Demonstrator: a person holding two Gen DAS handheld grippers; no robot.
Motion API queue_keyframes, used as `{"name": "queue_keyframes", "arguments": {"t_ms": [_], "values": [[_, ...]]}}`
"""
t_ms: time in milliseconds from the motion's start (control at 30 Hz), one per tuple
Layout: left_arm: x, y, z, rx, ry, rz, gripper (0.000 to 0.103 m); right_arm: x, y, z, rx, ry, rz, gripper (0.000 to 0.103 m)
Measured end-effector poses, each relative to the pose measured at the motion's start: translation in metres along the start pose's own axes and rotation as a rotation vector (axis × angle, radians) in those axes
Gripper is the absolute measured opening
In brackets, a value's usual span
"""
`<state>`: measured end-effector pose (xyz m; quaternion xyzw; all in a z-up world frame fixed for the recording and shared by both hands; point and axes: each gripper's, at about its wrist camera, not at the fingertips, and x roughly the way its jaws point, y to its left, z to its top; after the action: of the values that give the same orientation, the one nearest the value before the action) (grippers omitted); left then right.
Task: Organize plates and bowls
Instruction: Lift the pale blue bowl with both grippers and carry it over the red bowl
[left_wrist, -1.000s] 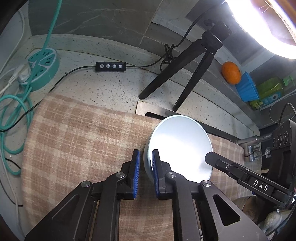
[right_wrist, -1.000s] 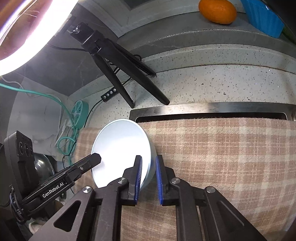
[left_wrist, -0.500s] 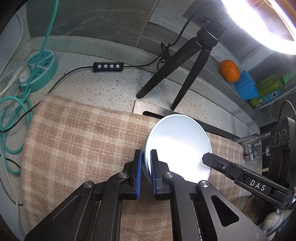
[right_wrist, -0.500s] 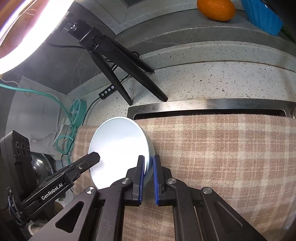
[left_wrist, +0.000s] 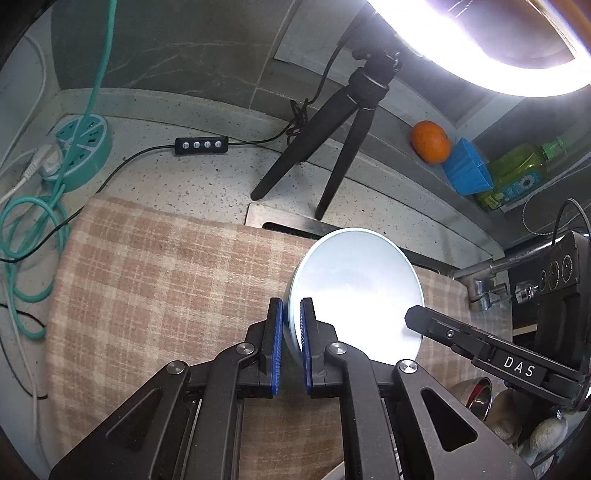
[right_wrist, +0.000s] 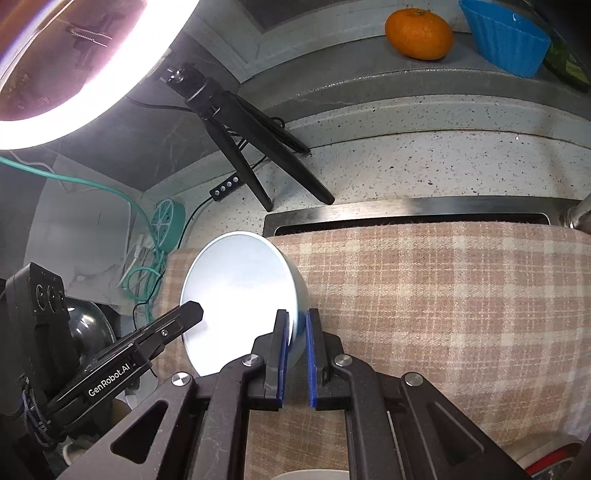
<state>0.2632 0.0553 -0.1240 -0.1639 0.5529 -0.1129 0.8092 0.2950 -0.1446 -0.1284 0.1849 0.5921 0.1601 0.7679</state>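
Observation:
A pale blue bowl (left_wrist: 354, 291) is held between both grippers above the plaid cloth (left_wrist: 155, 280); it also shows in the right wrist view (right_wrist: 236, 295). My left gripper (left_wrist: 291, 347) is shut on its left rim, blue pads on either side of the wall. My right gripper (right_wrist: 295, 350) is shut on the opposite rim. The right gripper shows in the left wrist view (left_wrist: 480, 350), and the left gripper in the right wrist view (right_wrist: 147, 343). The bowl's underside is hidden.
A black tripod (left_wrist: 332, 122) with a ring light (left_wrist: 480, 55) stands on the speckled counter behind. A teal power strip (left_wrist: 81, 151) and cables lie at left. An orange (left_wrist: 430, 142), blue cup (left_wrist: 467, 170) and green bottle (left_wrist: 517, 173) sit on the ledge. A faucet (left_wrist: 480, 284) and dishes (left_wrist: 480, 398) are at right.
Both grippers closed onto the bowl's rim and lifted it a little off the cloth; the view pulled back slightly.

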Motion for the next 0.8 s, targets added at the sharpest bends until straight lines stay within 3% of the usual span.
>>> {"name": "queue_keyframes", "arguments": {"t_ms": [300, 800], "values": [[-0.022, -0.034, -0.011, 0.073, -0.023, -0.029, 0.008, -0.045, -0.009, -0.017, 0.022, -0.044, 0.004, 0.008], [-0.036, -0.11, -0.06, 0.225, -0.009, -0.109, 0.008, -0.125, -0.054, -0.071, 0.067, -0.122, -0.06, 0.008]]}}
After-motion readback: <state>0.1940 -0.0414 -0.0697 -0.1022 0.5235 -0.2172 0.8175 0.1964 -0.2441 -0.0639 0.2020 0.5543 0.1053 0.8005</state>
